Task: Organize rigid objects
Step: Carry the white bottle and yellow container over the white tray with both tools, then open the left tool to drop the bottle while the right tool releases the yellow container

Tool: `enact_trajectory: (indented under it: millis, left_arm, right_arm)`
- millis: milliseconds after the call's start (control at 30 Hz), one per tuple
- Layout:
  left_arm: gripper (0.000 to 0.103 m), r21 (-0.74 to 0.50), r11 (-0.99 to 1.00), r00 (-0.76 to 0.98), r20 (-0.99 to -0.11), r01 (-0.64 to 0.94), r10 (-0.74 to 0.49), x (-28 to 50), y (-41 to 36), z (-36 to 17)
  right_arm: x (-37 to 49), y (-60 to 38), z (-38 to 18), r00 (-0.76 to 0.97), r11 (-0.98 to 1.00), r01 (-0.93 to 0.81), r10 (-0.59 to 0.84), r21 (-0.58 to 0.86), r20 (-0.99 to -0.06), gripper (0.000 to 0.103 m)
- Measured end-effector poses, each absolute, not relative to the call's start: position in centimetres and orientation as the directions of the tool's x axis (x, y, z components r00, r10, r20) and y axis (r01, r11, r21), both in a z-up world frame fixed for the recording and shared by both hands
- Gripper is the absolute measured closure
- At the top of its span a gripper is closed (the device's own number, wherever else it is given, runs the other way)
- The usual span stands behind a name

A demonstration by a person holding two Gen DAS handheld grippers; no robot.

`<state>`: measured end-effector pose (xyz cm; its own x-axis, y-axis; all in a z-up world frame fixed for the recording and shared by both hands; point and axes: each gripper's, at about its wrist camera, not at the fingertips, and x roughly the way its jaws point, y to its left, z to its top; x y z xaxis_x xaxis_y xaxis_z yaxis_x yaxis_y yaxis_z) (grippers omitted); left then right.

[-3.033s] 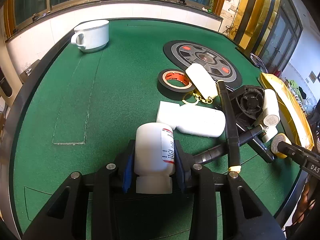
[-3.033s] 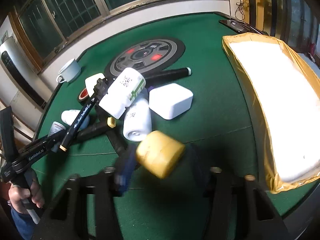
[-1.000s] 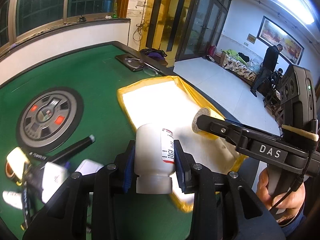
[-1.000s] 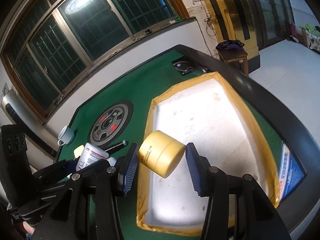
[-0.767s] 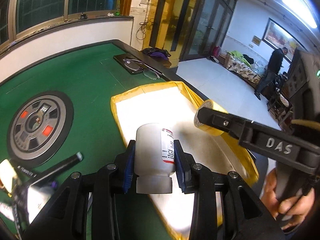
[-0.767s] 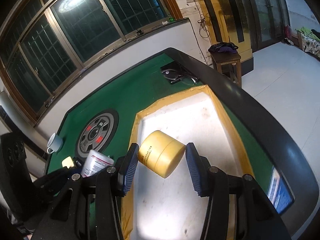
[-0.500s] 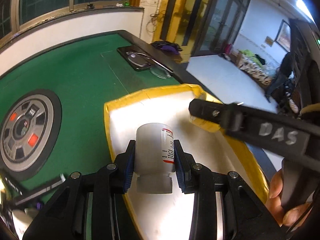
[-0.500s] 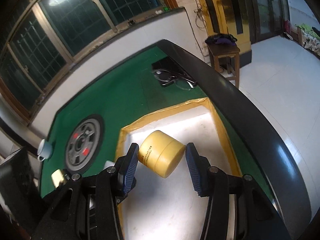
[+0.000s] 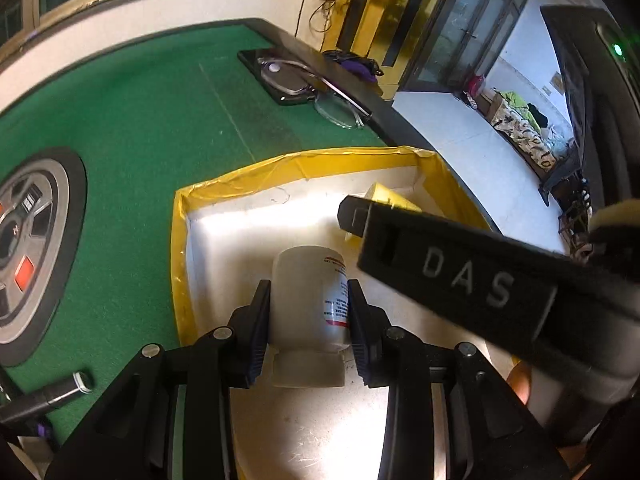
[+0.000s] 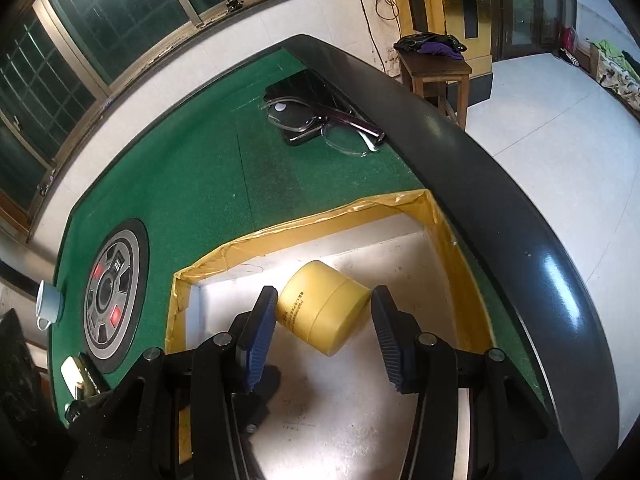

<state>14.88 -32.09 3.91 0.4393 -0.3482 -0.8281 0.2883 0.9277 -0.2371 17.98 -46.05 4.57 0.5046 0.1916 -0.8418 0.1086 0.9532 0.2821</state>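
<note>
My left gripper (image 9: 309, 300) is shut on a white pill bottle (image 9: 308, 300) with a printed label, held over the white floor of the yellow-rimmed box (image 9: 240, 178). My right gripper (image 10: 323, 312) is shut on a yellow round jar (image 10: 324, 306), tilted, low over the far end of the same yellow-rimmed box (image 10: 320, 216). In the left wrist view the right gripper's black finger crosses in front, and the yellow jar (image 9: 386, 194) shows just past its tip near the box's far right corner.
The box lies on a green felt table (image 10: 200, 168) by its black raised rim (image 10: 480, 160). Glasses (image 10: 344, 132) on a dark phone (image 10: 304, 92) lie beyond the box. A round wheel-pattern disc (image 10: 112, 300), a white cup (image 10: 48, 304) and a black pen (image 9: 44, 398) are left.
Both grippers have moved over the box and sunk toward its floor with the bottle and the jar still held. The right gripper now crosses closer in front of the left camera.
</note>
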Motion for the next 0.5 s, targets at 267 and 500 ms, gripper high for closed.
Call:
enact_trajectory:
  millis: [267, 500]
  left_arm:
    - [0.071, -0.253, 0.933, 0.437, -0.831, 0.255, -0.345, 14.98, -31.88, 4.25]
    - [0.070, -0.304, 0.917, 0.437, -0.810, 0.258, -0.391, 14.93, -31.54, 4.78]
  right_arm:
    - [18.12, -46.24, 4.10, 0.495, 0.957, 0.097, 0.190, 0.272, -0.848, 0.060]
    - [18.46, -46.65, 4.34, 0.484, 0.952, 0.091, 0.213, 0.291, -0.849, 0.057]
